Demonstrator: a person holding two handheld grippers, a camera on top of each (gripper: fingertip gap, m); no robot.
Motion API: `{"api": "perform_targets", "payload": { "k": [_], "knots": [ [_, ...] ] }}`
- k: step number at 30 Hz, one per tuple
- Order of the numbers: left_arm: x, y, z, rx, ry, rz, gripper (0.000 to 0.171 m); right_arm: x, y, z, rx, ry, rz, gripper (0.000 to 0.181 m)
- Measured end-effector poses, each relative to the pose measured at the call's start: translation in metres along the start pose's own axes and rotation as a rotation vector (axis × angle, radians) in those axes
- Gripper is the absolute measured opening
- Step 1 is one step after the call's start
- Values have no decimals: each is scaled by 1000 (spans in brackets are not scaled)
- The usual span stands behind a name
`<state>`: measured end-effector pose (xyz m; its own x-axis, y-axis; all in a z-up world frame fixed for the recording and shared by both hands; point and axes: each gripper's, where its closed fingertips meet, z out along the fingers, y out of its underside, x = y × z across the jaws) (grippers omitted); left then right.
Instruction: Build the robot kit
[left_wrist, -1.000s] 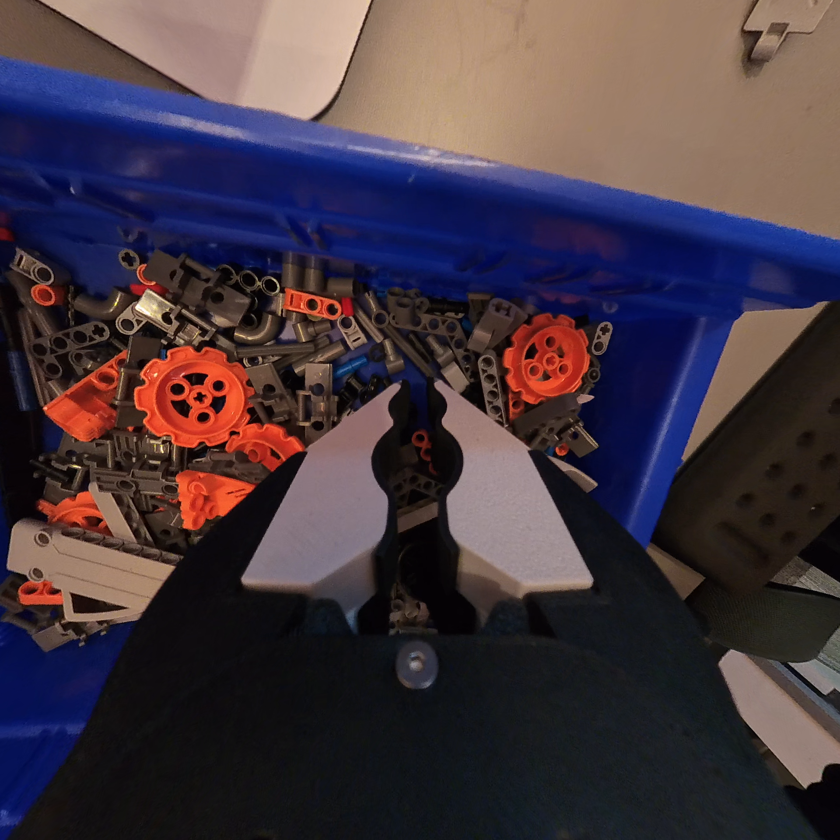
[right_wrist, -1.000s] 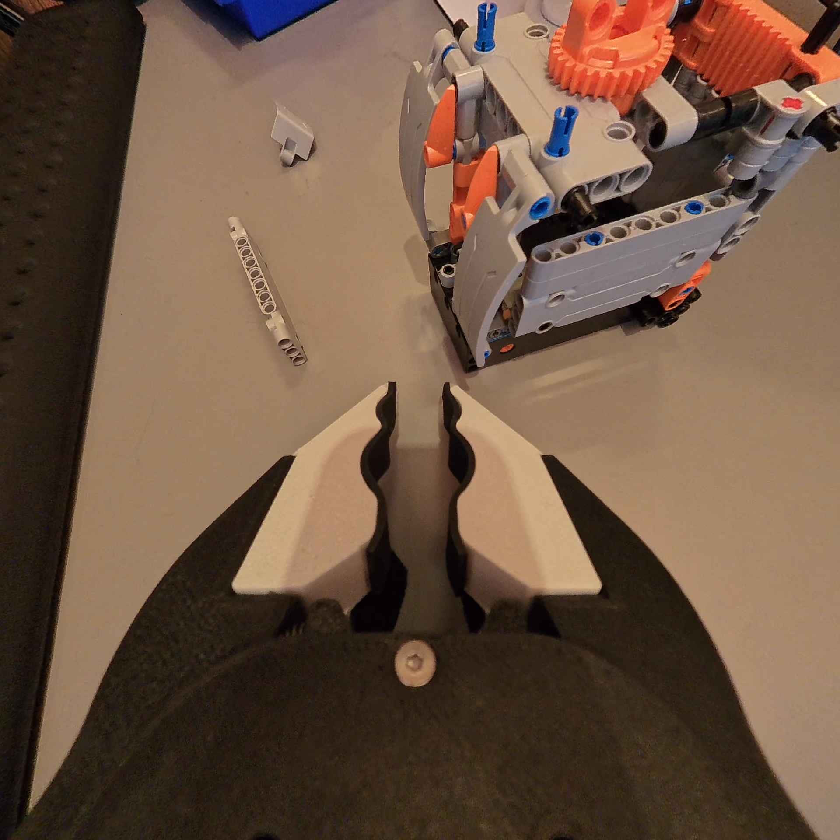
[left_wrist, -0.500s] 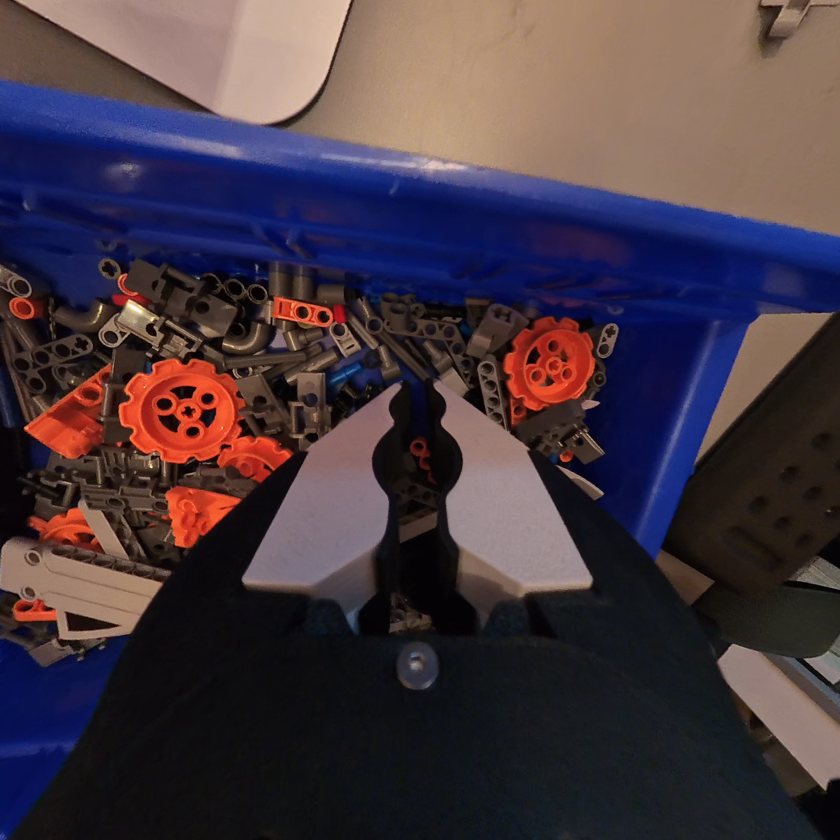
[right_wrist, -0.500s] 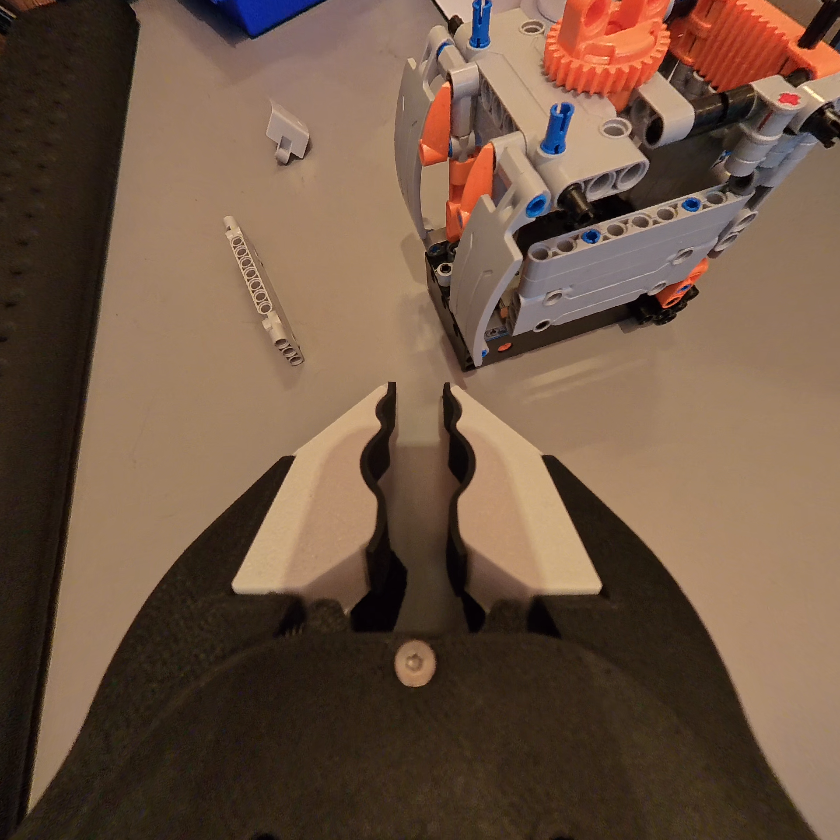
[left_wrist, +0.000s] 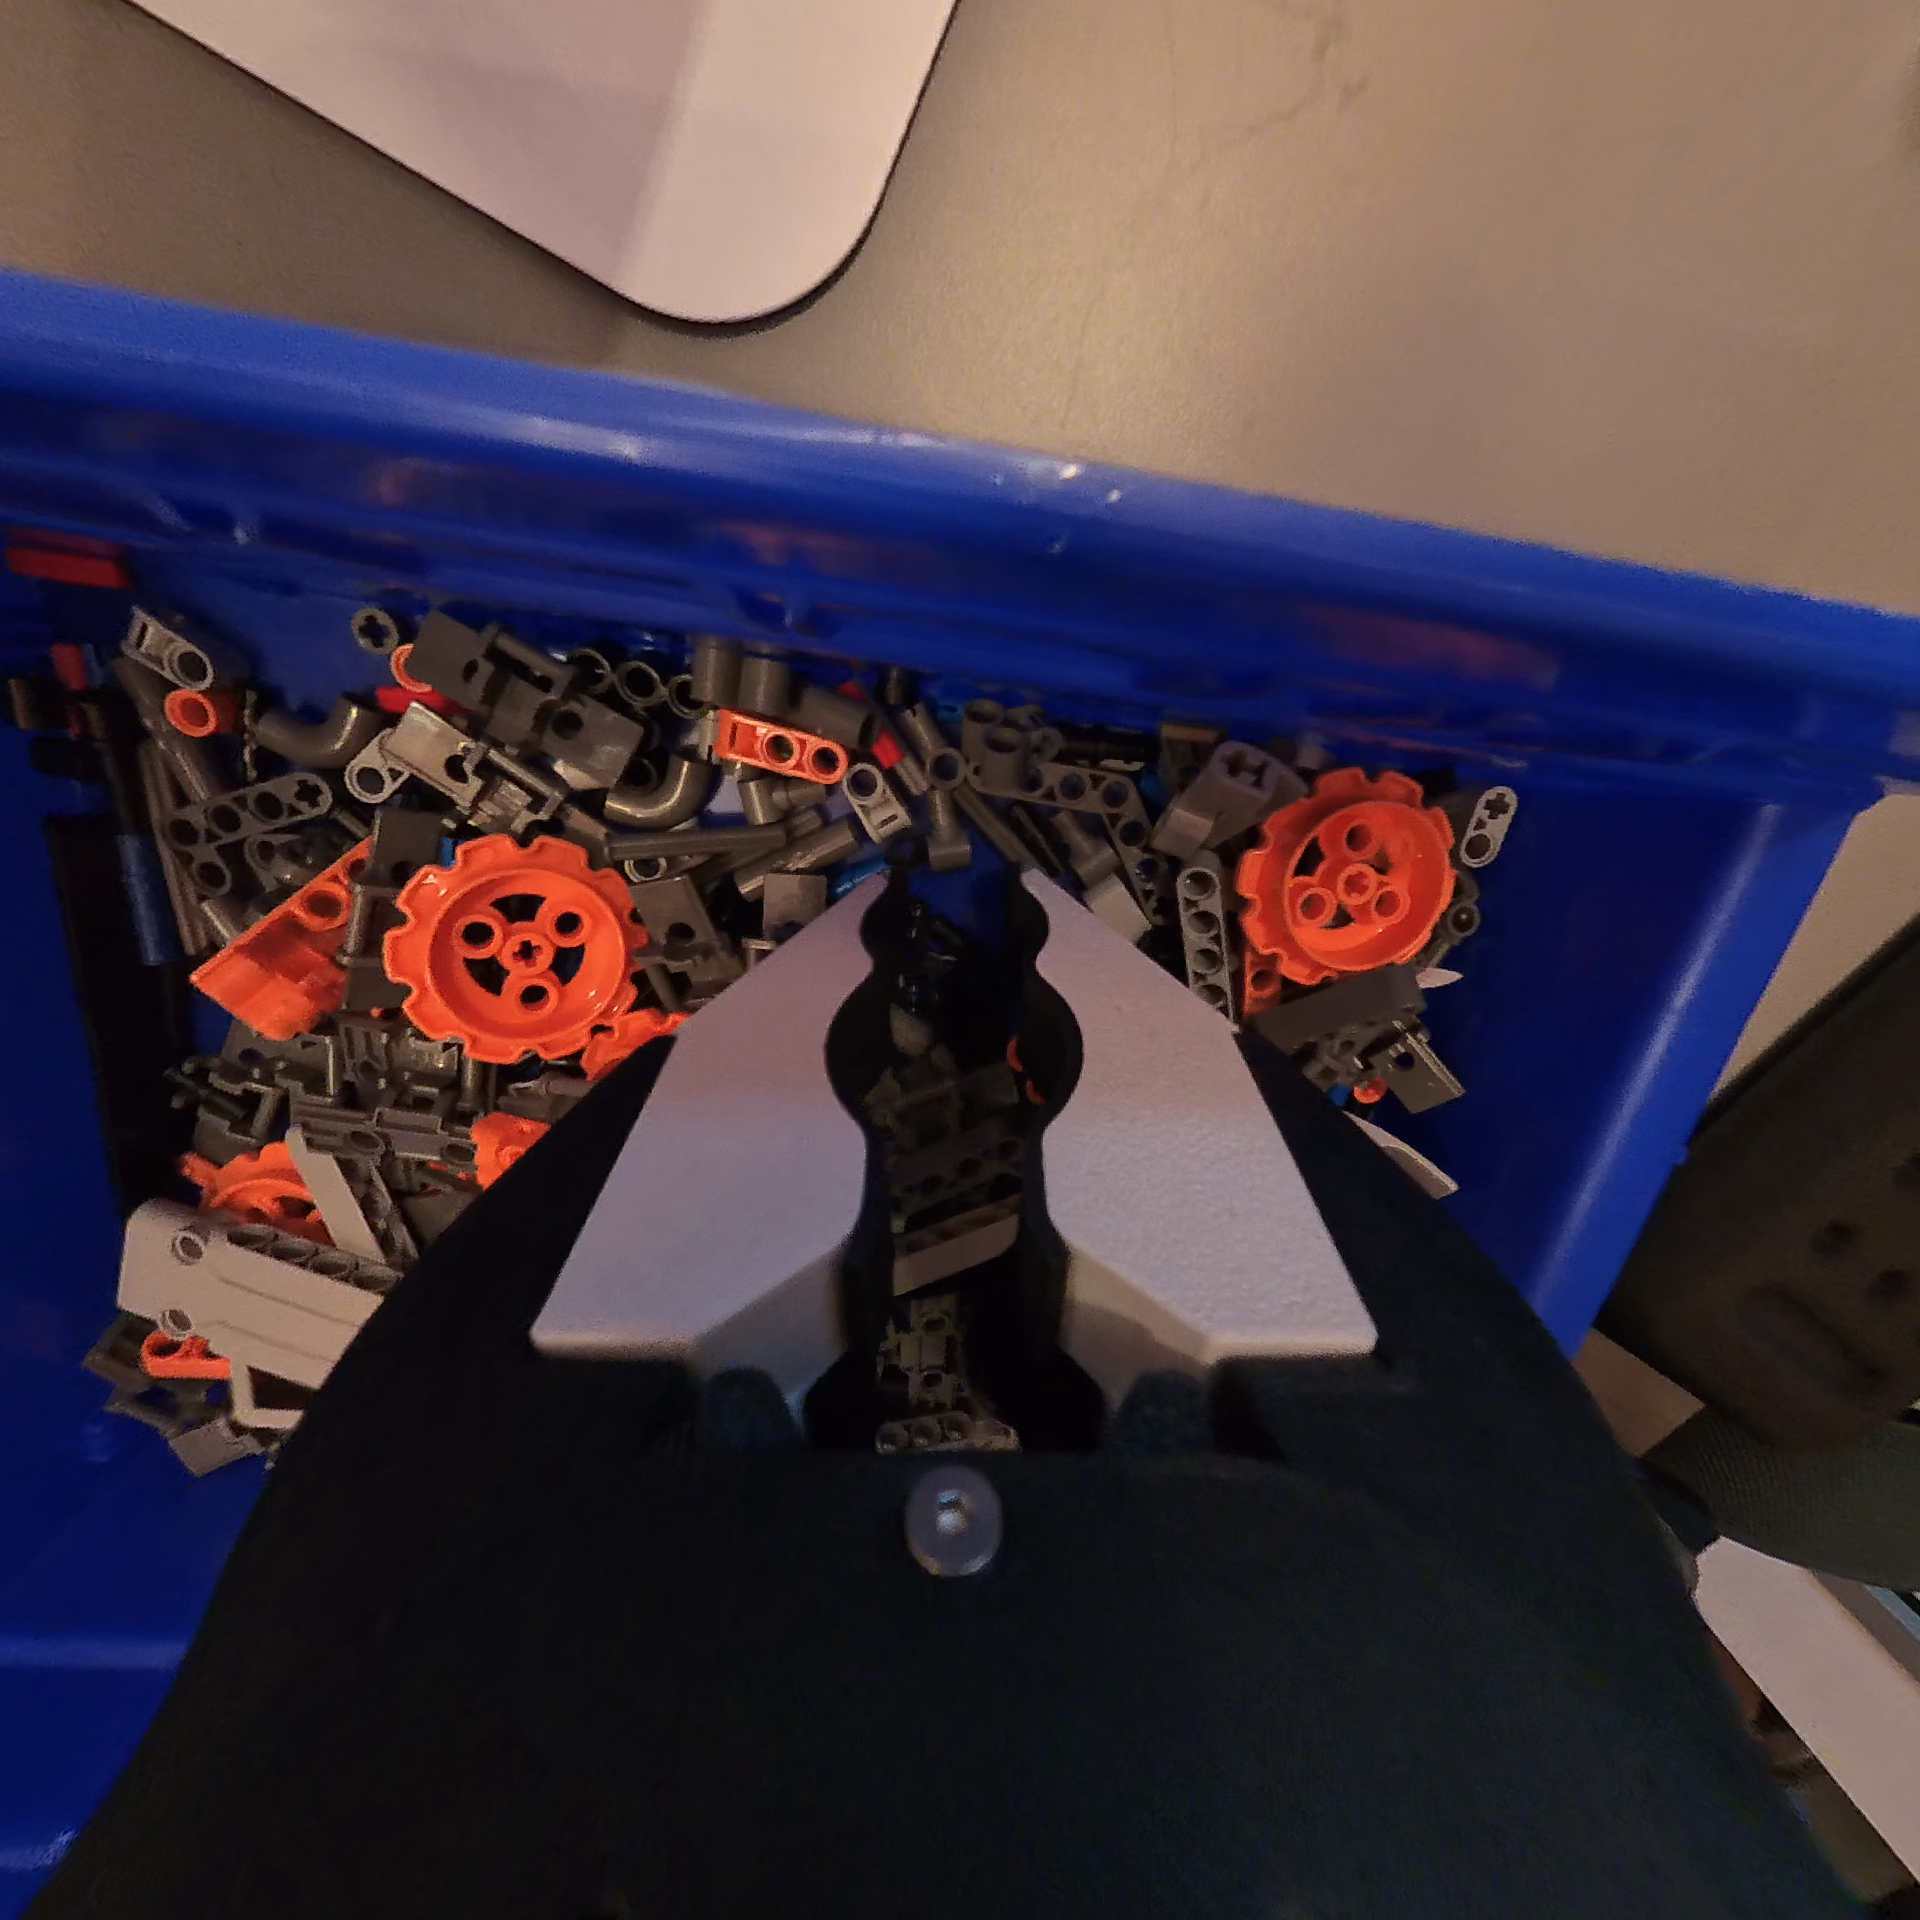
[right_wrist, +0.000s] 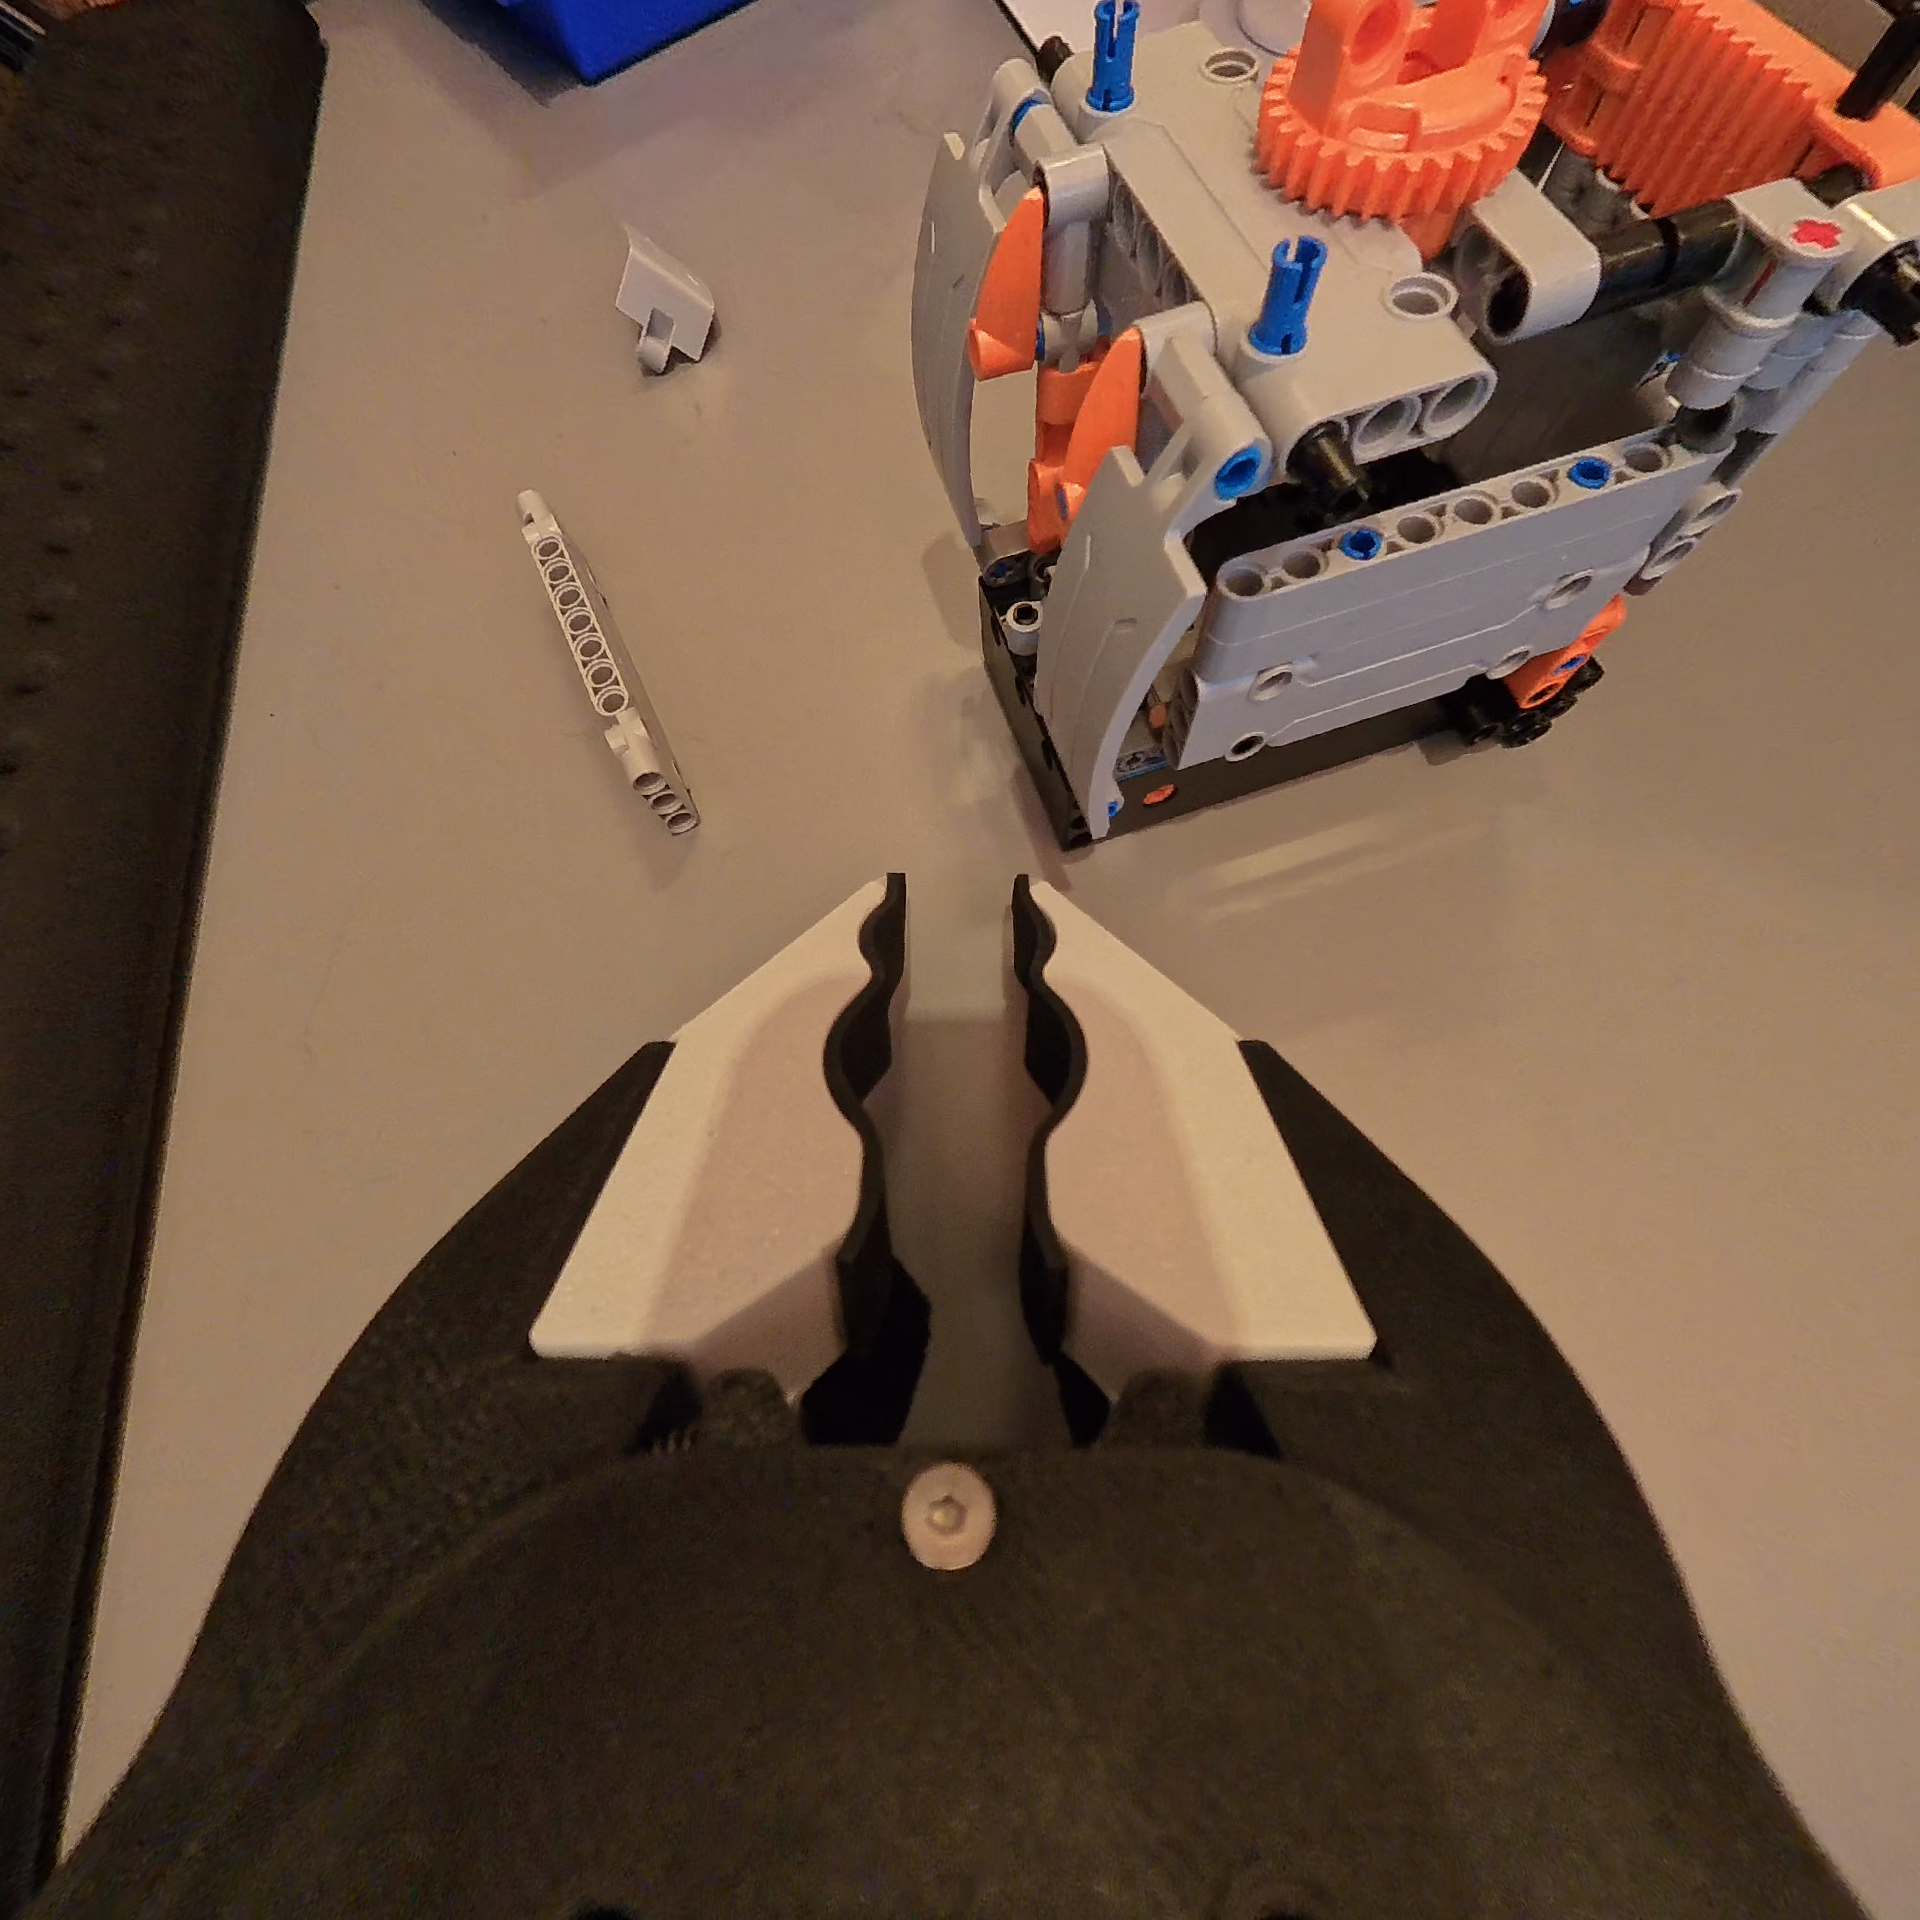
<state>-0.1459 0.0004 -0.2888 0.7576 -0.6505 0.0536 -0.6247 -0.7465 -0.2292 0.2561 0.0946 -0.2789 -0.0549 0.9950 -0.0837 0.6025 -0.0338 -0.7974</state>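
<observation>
My left gripper (left_wrist: 963, 883) hangs inside a blue bin (left_wrist: 1039, 540), its jaws a narrow gap apart and empty, tips just above a pile of dark grey building pieces (left_wrist: 727, 790). Two orange toothed wheels lie in the pile, one left (left_wrist: 509, 945) and one right (left_wrist: 1351, 883) of the tips. My right gripper (right_wrist: 958, 894) is slightly open and empty above the grey table. A grey and orange built model (right_wrist: 1351, 582) with an orange gear (right_wrist: 1392, 135) on top stands just ahead to its right. A long grey holed beam (right_wrist: 603, 655) lies ahead to its left.
A small grey piece (right_wrist: 665, 296) lies beyond the beam, and the bin's corner (right_wrist: 613, 31) shows at the top. A black perforated pad (right_wrist: 104, 520) runs along the table's left edge. A white mat (left_wrist: 623, 135) lies beyond the bin. About 40 cm separates my left fingertips from my right. The small grey piece (right_wrist: 665, 296) is about equally far from each gripper, around 20 cm.
My left gripper's jaws have opened a little wider, and its view has shifted so more of the white mat shows. The right gripper has drifted slightly; its jaws are unchanged.
</observation>
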Motion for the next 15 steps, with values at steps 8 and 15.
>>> {"api": "perform_targets", "payload": {
  "k": [8, 15],
  "knots": [
    [-2, -5, 3, 18, -24, 26, 7, -1, 0, 0, 0, -1, -4, 18],
    [-1, -3, -8, 40, -25, 37, 6, -1, 0, 0, 1, -3, -8, 18]
  ]
}}
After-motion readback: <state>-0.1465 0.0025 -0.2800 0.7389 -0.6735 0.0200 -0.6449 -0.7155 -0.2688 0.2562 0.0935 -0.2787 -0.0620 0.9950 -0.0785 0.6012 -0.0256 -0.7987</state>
